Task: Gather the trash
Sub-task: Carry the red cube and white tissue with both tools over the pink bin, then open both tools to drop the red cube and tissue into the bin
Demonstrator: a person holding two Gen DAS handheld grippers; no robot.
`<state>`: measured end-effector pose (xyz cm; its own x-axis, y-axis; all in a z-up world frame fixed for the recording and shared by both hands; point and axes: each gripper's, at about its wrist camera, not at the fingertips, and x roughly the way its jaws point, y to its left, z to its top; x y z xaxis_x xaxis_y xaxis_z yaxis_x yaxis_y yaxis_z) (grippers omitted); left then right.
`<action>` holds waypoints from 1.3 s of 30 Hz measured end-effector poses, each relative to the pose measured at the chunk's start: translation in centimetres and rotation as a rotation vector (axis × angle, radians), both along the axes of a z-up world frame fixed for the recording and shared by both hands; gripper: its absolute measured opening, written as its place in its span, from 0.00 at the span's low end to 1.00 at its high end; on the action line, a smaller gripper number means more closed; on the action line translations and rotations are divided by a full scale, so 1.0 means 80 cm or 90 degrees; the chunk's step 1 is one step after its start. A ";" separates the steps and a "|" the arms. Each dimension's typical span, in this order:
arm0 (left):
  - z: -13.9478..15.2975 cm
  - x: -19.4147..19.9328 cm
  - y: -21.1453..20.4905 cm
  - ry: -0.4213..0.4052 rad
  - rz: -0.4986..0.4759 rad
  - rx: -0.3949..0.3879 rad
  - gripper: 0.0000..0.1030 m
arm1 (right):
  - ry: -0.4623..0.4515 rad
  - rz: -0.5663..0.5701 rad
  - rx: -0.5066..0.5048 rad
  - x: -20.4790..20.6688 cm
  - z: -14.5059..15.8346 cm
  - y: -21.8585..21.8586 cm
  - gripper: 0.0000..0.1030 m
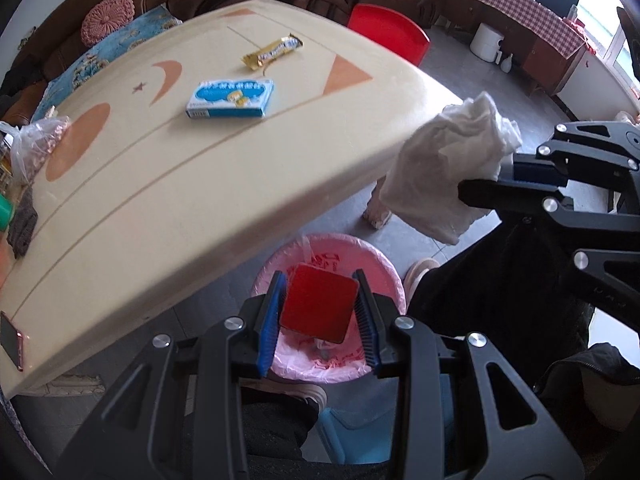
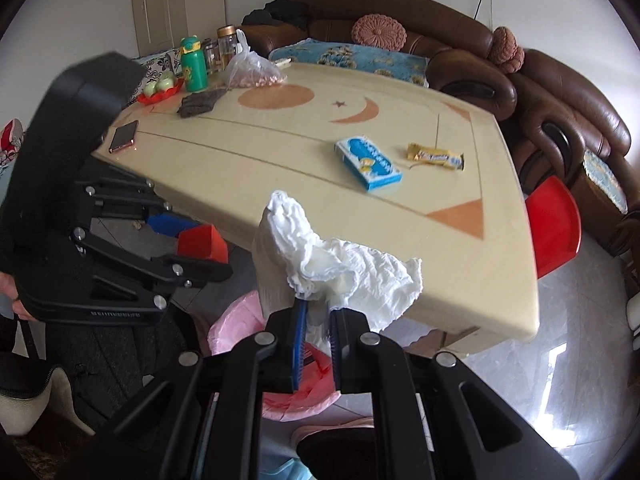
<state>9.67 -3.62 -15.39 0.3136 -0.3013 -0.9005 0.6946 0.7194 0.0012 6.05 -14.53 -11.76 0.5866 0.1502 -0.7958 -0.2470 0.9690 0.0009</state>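
My left gripper (image 1: 320, 276) is shut on a red box (image 1: 318, 306) and holds it over the bin with the pink liner (image 1: 376, 264) that stands on the floor beside the table. My right gripper (image 2: 318, 305) is shut on a crumpled white tissue (image 2: 336, 256), held off the table edge above the same bin (image 2: 232, 320). The tissue also shows in the left wrist view (image 1: 452, 160), with the right gripper (image 1: 480, 188) beside it. A blue and white box (image 1: 231, 99) and a gold snack wrapper (image 1: 272, 53) lie on the cream table (image 1: 160, 200).
A phone (image 2: 125, 135), a grey cloth (image 2: 200, 104), a clear bag (image 2: 252, 68), a green bottle (image 2: 193, 65) and jars stand at the table's far end. A red chair (image 2: 554, 224) and a brown sofa (image 2: 560, 112) flank the table. The person's legs and shoes are by the bin.
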 end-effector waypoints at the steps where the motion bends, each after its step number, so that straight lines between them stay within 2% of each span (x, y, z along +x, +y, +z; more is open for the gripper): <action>1: -0.004 0.000 0.000 0.003 0.000 0.002 0.33 | 0.004 0.001 -0.001 0.000 -0.005 0.001 0.11; 6: -0.036 0.002 0.001 0.035 -0.001 0.002 0.33 | 0.038 0.008 0.004 0.000 -0.036 0.009 0.11; 21: -0.143 0.019 0.003 0.136 0.000 0.027 0.33 | 0.181 -0.002 0.037 0.032 -0.168 0.011 0.11; 26: -0.185 0.029 -0.003 0.158 0.001 0.062 0.33 | 0.227 0.001 0.034 0.050 -0.216 0.016 0.11; 29: -0.207 0.035 -0.009 0.181 0.000 0.062 0.33 | 0.256 0.007 0.035 0.056 -0.242 0.018 0.11; 32: -0.228 0.039 -0.011 0.205 0.005 0.056 0.33 | 0.281 0.012 0.030 0.058 -0.265 0.021 0.11; 39: -0.272 0.052 -0.008 0.255 0.028 0.078 0.33 | 0.327 0.016 0.038 0.072 -0.308 0.025 0.11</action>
<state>13.83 -4.29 -37.13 -0.0589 -0.1785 -0.9822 0.6264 0.7595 -0.1756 11.81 -12.53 -36.41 0.1182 0.2136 -0.9697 -0.2237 0.9572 0.1836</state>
